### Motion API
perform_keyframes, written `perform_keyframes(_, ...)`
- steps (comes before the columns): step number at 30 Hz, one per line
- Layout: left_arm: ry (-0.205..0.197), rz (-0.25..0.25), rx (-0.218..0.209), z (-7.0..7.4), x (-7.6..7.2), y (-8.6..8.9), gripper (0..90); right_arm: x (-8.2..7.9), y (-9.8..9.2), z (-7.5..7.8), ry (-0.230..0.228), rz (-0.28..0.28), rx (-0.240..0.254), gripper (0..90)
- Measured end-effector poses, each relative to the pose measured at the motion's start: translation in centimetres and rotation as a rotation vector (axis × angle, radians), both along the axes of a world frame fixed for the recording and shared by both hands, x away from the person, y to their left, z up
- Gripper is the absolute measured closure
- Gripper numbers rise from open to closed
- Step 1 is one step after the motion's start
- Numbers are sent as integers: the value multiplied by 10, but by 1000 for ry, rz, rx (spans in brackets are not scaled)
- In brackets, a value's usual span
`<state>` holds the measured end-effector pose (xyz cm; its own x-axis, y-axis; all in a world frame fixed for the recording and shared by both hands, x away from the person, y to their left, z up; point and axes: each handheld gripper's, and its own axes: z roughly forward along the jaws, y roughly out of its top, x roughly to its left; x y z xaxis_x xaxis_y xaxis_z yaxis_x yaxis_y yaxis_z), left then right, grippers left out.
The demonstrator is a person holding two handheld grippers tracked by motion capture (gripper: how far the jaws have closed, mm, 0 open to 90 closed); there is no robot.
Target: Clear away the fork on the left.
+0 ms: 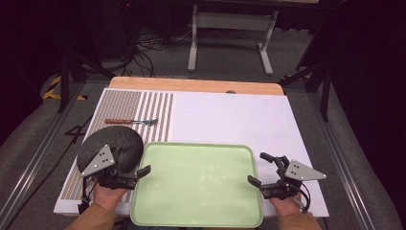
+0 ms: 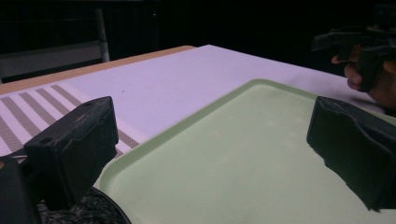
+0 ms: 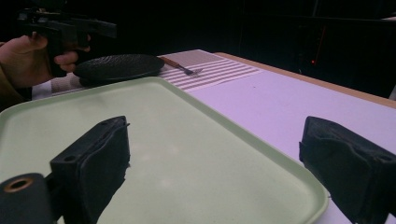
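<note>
Tray, pale green, is set at the desk's six o'clock edge; left claw and right claw, both spread apart, are held beside its nine and three o'clock rims, apparently without contact.

A smooth, pale green plastic-looking tray with a soft satin sheen lies on a matt white table cover. At left, a dark plate with a rough, speckled, stone-like face rests on a woven striped mat. Beyond it lies a fork with a wooden handle and metal tines. A bare wood table edge shows at the far side.
</note>
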<state>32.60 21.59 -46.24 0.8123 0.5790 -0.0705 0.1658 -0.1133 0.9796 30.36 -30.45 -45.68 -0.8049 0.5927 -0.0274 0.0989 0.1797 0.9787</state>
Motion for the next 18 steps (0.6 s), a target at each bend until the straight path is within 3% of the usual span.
perform_keyframes(7,4,-14,-8,10,9,0,47,0,-1,1,3,24,26,87)
perform_keyframes(13,-11,-18,45,19,14,-3,65,1,-1,0,10,24,22,86)
perform_keyframes(14,-6,-21,77,20,17,-4,66,1,0,0,13,30,19,86)
perform_keyframes(16,12,-35,99,24,23,-6,66,1,1,0,9,32,16,86)
perform_keyframes(18,7,-40,98,29,26,-6,66,0,1,1,7,34,15,86)
